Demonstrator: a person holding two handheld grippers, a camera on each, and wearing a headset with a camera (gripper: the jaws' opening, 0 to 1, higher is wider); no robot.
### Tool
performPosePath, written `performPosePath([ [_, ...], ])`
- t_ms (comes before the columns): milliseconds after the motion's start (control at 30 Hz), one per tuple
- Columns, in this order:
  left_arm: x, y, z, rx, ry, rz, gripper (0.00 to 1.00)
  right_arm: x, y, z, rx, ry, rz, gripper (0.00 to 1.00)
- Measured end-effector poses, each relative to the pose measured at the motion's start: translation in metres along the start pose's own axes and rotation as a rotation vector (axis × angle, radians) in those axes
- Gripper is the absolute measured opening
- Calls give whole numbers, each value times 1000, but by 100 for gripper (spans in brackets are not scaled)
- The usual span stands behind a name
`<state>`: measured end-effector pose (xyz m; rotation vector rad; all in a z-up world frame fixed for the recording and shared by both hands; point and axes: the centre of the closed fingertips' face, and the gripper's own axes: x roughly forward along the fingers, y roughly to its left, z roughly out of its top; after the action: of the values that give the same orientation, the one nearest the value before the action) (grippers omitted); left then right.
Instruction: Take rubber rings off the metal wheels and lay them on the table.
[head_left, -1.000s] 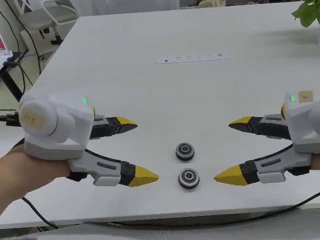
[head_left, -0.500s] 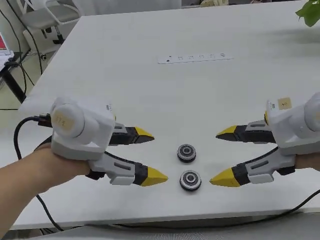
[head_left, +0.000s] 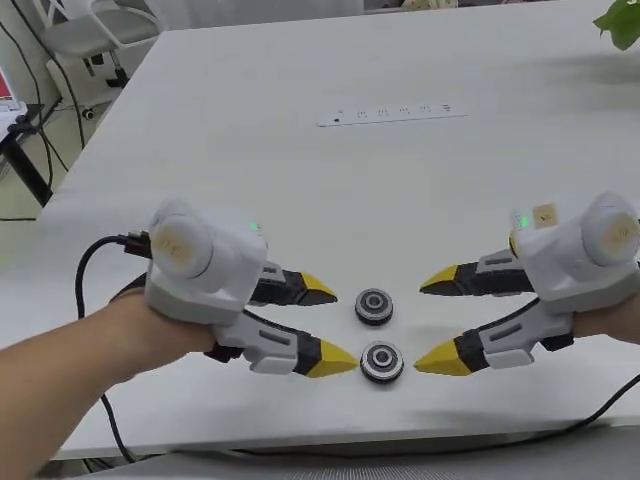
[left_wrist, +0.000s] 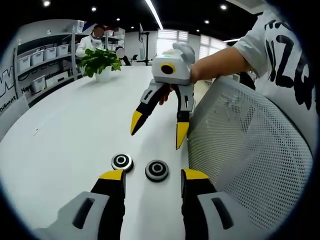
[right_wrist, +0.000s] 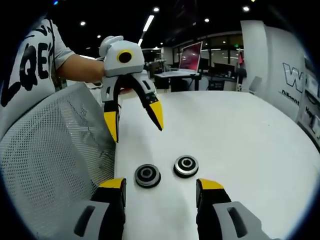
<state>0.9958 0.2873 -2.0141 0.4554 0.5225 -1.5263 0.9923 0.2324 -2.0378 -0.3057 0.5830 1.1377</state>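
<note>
Two metal wheels (head_left: 372, 306) on the desk (head_left: 300, 150), between left gripper (head_left: 345, 328) and right gripper (head_left: 419, 326), fingers spread; gripper views add a mesh chair (left_wrist: 250, 150).

Large black letters, perhaps "ZG", on the white shirt (left_wrist: 282, 60); a big "W" on the wall (right_wrist: 294, 75)

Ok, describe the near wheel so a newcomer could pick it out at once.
On the white table, find the near edge, where the left claw and right claw face each other. Two black-ringed wheels lie between them. The near wheel sits closer to the edge, between the lower yellow tips; the far wheel lies behind it.
</note>
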Motion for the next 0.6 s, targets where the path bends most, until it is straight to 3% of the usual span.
performPosePath([
  [600, 32, -8, -7, 11, 62, -67, 26, 6, 2, -8, 1, 23, 20, 49],
])
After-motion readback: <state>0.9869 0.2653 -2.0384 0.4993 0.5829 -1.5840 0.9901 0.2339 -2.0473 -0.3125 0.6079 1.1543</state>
